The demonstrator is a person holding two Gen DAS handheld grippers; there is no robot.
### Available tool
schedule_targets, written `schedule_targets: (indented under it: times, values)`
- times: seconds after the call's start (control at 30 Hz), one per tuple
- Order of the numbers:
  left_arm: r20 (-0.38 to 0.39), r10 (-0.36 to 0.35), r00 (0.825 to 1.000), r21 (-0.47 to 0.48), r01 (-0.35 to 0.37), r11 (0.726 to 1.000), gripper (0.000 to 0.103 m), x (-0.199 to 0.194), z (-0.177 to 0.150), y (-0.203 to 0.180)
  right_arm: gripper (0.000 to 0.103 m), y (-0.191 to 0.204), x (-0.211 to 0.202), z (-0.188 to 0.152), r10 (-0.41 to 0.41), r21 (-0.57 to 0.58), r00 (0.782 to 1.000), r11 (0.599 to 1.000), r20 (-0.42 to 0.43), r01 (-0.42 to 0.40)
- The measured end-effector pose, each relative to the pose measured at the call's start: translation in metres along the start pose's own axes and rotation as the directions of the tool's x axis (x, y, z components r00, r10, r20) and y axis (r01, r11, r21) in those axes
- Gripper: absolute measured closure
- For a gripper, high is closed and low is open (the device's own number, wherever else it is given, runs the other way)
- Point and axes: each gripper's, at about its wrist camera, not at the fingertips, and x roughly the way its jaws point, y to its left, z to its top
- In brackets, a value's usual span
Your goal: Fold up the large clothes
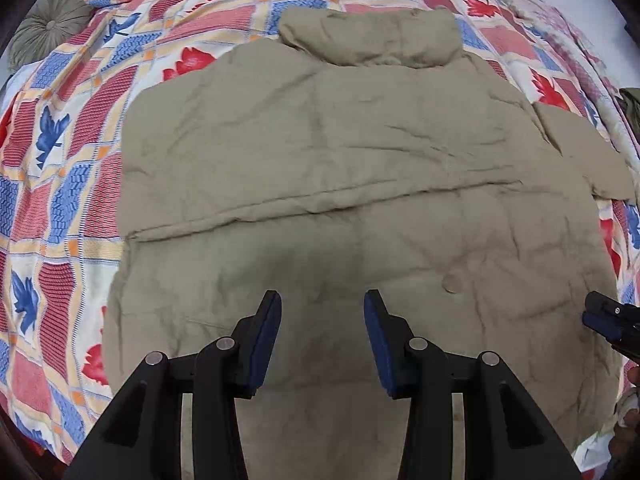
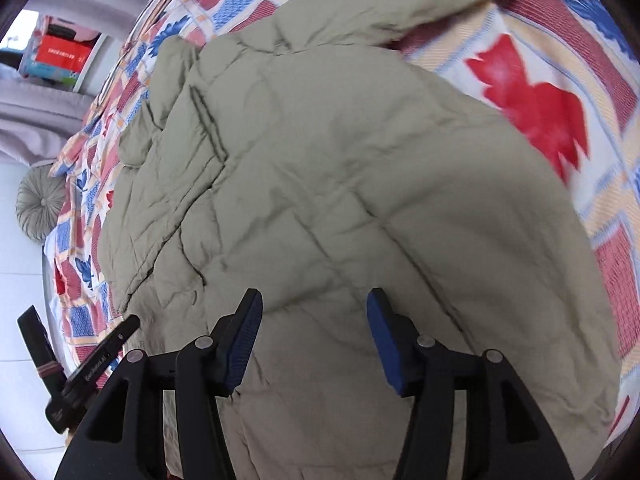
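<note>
The left gripper (image 1: 322, 300) is hanging over the jacket (image 1: 360, 168) with its jaws standing partly apart, and nothing is lying between the blue pads (image 1: 262, 344); they are gripping nothing, only pointing steeply down at the lower part of the padded cloth. Just past the right-hand pad, a round button (image 1: 452, 283) is sitting on the jacket. Farther ahead of the jaws a long seam is running across the garment, and beyond that the collar (image 1: 370, 38) is lying folded at the far end. Off to the right of these jaws, at the edge of the left wrist view, the tip of the right gripper (image 1: 612, 320) is showing over the jacket's side.

The right gripper (image 2: 314, 304) is likewise poised above the jacket (image 2: 340, 184), its jaws standing apart, wider than the left pair, with no cloth caught between its pads (image 2: 382, 340). Ahead of them the quilted tan fabric is spreading out in wrinkles, one sleeve reaching away toward the top of the right wrist view. To the left of these jaws the dark fingers of the left gripper (image 2: 86, 356) are showing near the jacket's edge.

The jacket is lying spread flat on a bed, on a bedspread (image 1: 68, 184) patterned with red and blue leaves in checks. Far beyond the left jaws, off to the left, a round grey-green cushion (image 1: 48, 24) is resting at the bed's corner. A red box (image 2: 60, 54) is standing on a shelf farther off.
</note>
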Motion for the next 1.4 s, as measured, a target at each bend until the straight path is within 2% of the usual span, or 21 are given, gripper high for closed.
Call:
schedule_targets:
  times: [0.07, 0.1, 0.17, 0.23, 0.43, 0.6, 0.63, 0.67, 0.7, 0.8, 0.93, 1.1, 1.27, 1.3, 1.4]
  values:
    - [-0.007, -0.014, 1.0, 0.015, 0.014, 1.0, 0.056, 0.0, -0.003, -0.018, 0.043, -0.011, -0.008, -0.001, 0.01, 0.02, 1.0, 1.0, 0.006, -0.01]
    - [-0.011, -0.019, 1.0, 0.021, 0.019, 1.0, 0.032, 0.0, -0.005, -0.025, 0.04, -0.016, -0.012, 0.0, 0.008, 0.023, 1.0, 1.0, 0.01, -0.008]
    - [0.001, -0.023, 1.0, 0.018, 0.023, 1.0, 0.002, -0.003, -0.007, -0.038, 0.04, -0.026, -0.02, 0.001, 0.006, 0.031, 1.0, 0.999, 0.024, -0.007]
    - [0.018, -0.038, 0.999, 0.032, 0.037, 0.999, 0.002, -0.007, -0.008, -0.051, 0.04, -0.037, -0.028, 0.004, 0.011, 0.044, 0.999, 0.999, 0.034, -0.013]
    - [-0.013, -0.041, 0.999, 0.07, 0.041, 0.997, 0.002, -0.001, -0.006, -0.088, 0.04, -0.071, -0.045, 0.014, 0.02, 0.088, 0.998, 0.996, 0.063, -0.026]
    - [-0.03, -0.072, 0.997, 0.092, 0.074, 0.993, 0.001, 0.001, -0.001, -0.118, 0.04, -0.096, -0.057, 0.029, 0.055, 0.131, 0.994, 0.989, 0.092, -0.067]
    - [-0.039, -0.072, 0.997, 0.101, 0.076, 0.992, 0.001, 0.002, 0.0, -0.124, 0.036, -0.101, -0.059, 0.033, 0.068, 0.145, 0.993, 0.986, 0.098, -0.082]
    - [-0.042, -0.068, 0.997, 0.11, 0.072, 0.991, 0.001, 0.003, 0.001, -0.131, 0.029, -0.107, -0.062, 0.038, 0.086, 0.163, 0.991, 0.981, 0.108, -0.103]
    - [-0.04, -0.061, 0.997, 0.118, 0.066, 0.991, 0.001, 0.003, 0.002, -0.135, 0.015, -0.112, -0.065, 0.042, 0.103, 0.178, 0.988, 0.976, 0.119, -0.123]
    - [-0.02, -0.022, 1.0, 0.156, 0.025, 0.987, 0.001, 0.004, 0.004, -0.152, 0.014, -0.124, -0.071, 0.057, 0.134, 0.208, 0.98, 0.965, 0.144, -0.162]
    - [-0.042, -0.024, 0.999, 0.17, 0.031, 0.985, 0.001, 0.013, 0.006, -0.166, 0.014, -0.142, -0.076, 0.077, 0.155, 0.23, 0.972, 0.954, 0.178, -0.194]
    - [-0.056, -0.016, 0.998, 0.157, 0.025, 0.987, 0.001, 0.024, 0.009, -0.182, 0.012, -0.172, -0.081, 0.106, 0.168, 0.278, 0.944, 0.928, 0.284, -0.248]
    - [-0.072, -0.027, 0.997, 0.157, 0.038, 0.987, 0.001, 0.031, 0.012, -0.197, 0.012, -0.195, -0.086, 0.142, 0.149, 0.326, 0.934, 0.909, 0.326, -0.258]
    - [-0.076, -0.025, 0.997, 0.157, 0.037, 0.987, 0.001, 0.032, 0.013, -0.2, 0.012, -0.2, -0.087, 0.149, 0.166, 0.336, 0.926, 0.898, 0.34, -0.285]
    - [-0.065, -0.005, 0.998, 0.162, 0.016, 0.987, 0.001, 0.031, 0.016, -0.207, 0.012, -0.218, -0.091, 0.17, 0.224, 0.367, 0.882, 0.846, 0.415, -0.387]
